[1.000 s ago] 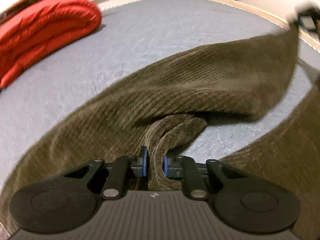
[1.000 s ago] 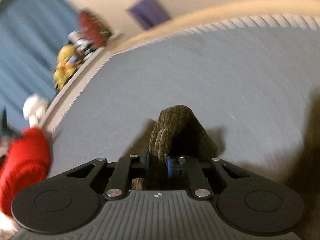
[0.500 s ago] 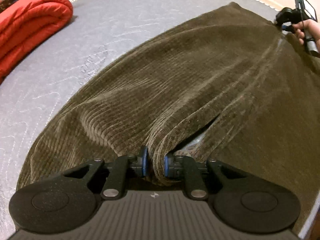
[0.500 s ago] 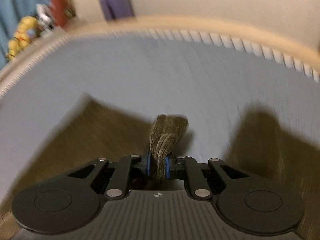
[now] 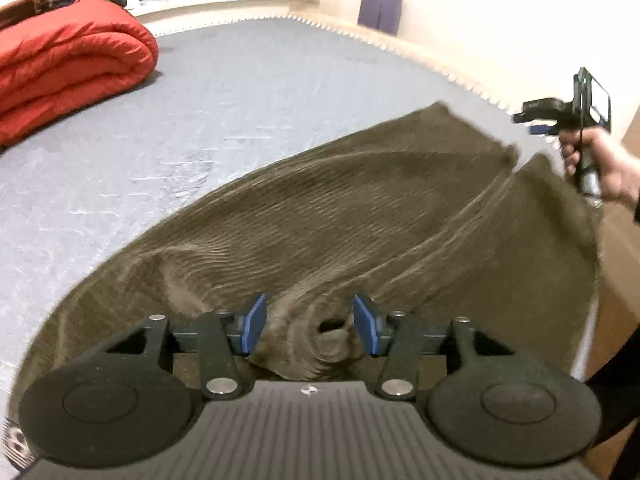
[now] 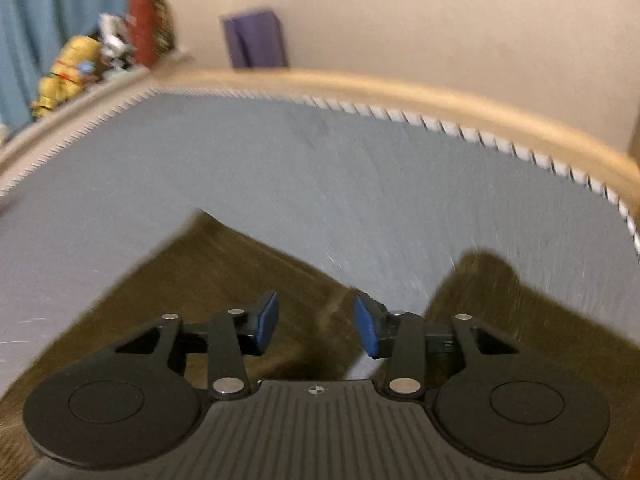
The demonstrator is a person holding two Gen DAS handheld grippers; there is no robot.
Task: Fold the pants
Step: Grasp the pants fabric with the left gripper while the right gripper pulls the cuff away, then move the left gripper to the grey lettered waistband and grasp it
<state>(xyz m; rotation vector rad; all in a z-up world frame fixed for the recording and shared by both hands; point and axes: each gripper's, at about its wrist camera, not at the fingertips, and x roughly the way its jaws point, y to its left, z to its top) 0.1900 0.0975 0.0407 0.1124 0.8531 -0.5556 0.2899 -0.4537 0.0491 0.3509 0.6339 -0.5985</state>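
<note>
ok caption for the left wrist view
Open left claw over olive corduroy pants spread on the grey bed.

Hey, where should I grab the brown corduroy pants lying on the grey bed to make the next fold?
Probably the bunched ridge of the brown corduroy pants between the open left gripper fingers. It stands up off the grey bed, so pinch it straight ahead from the near edge; the flat areas offer no raised fabric.
</note>
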